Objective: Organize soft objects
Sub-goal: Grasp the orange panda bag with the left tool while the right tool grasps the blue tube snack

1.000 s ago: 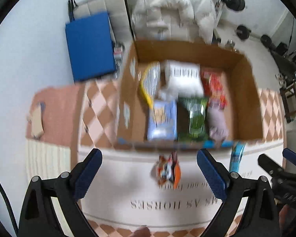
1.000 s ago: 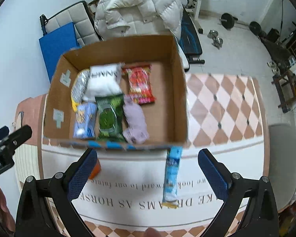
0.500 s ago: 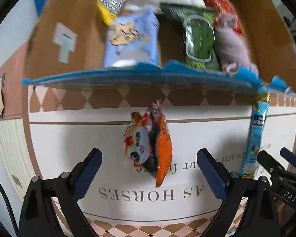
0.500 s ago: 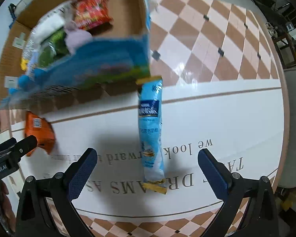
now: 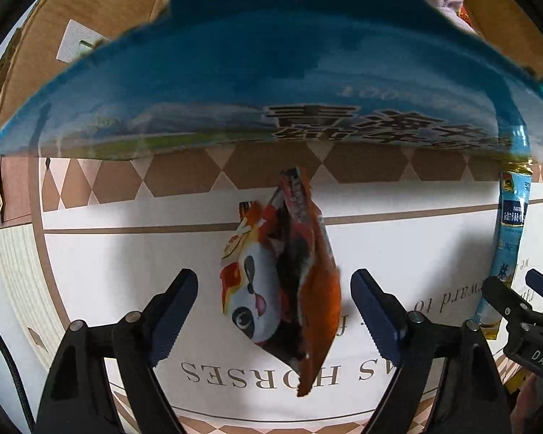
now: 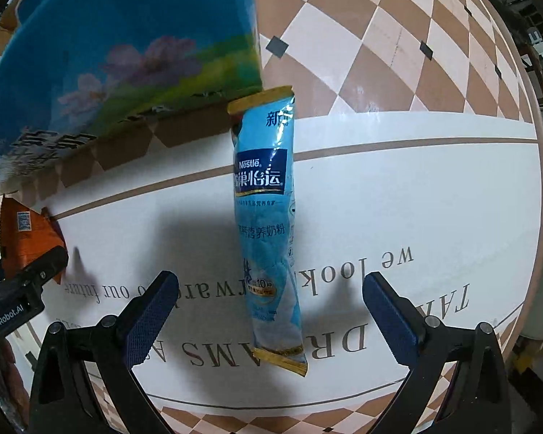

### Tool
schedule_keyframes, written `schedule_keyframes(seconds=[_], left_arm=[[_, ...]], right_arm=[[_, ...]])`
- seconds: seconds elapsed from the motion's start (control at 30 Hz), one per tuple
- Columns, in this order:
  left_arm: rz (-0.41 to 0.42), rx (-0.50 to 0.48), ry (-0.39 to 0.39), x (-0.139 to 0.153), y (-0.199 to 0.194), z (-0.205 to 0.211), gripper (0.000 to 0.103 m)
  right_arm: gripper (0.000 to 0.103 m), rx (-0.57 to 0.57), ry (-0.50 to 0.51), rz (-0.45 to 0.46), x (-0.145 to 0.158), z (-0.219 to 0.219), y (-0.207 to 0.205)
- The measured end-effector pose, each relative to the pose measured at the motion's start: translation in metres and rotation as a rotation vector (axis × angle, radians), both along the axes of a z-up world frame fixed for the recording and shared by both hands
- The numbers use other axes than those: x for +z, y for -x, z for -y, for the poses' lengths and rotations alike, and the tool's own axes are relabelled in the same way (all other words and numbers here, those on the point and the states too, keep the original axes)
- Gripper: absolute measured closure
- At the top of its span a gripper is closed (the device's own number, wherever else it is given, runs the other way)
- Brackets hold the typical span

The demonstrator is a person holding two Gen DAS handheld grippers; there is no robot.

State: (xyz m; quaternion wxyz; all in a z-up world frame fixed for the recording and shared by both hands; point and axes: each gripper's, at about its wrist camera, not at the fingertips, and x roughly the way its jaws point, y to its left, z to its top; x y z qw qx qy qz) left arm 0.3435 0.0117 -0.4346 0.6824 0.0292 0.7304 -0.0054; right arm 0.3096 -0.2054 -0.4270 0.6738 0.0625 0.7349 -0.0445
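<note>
Both wrist cameras look down close over the tablecloth (image 5: 126, 271), sharing the box front (image 6: 126, 54) between them.

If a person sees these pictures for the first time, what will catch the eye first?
Probably the orange panda snack bag, lying on the white cloth between the open left gripper fingers. Next, the long blue Nestle sachet, lying between the open right gripper fingers. Behind both stands the blue box wall.

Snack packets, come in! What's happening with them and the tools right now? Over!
Left tool open around panda packet. Right tool open around blue milk-powder sachet. Box just ahead.
</note>
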Motion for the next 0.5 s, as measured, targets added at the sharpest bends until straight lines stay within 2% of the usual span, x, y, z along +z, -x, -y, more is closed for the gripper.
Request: schedule_keyframes(seconds=[0.13, 0.2, 0.3, 0.33, 0.37, 0.4, 0.5], left_arm=[[0.003, -0.002, -0.003, 0.001, -0.003, 0.0, 0.019], [-0.001, -0.005, -0.005, 0.001, -0.003, 0.0, 0.03], [-0.002, -0.004, -0.008, 0.003, 0.0, 0.0, 0.032], [-0.002, -0.004, -0.008, 0.001, 0.0, 0.0, 0.035], [-0.008, -0.004, -0.003, 0.001, -0.006, 0.001, 0.045], [-0.016, -0.002, 0.002, -0.002, -0.009, 0.0, 0.049], [-0.002, 0.002, 0.004, 0.0, -0.009, 0.001, 0.05]], right_arm=[[0.001, 0.0, 0.003, -0.012, -0.007, -0.003, 0.005], [0.001, 0.002, 0.005, -0.018, -0.01, -0.01, 0.004], [0.002, 0.0, 0.004, -0.027, -0.015, -0.018, 0.003], [0.004, -0.001, 0.003, -0.03, -0.016, -0.02, 0.004], [0.006, -0.001, 0.003, -0.034, -0.017, -0.021, 0.004], [0.007, -0.003, 0.002, -0.039, -0.018, -0.023, 0.005], [0.02, -0.015, -0.005, -0.054, -0.022, -0.024, 0.005]])
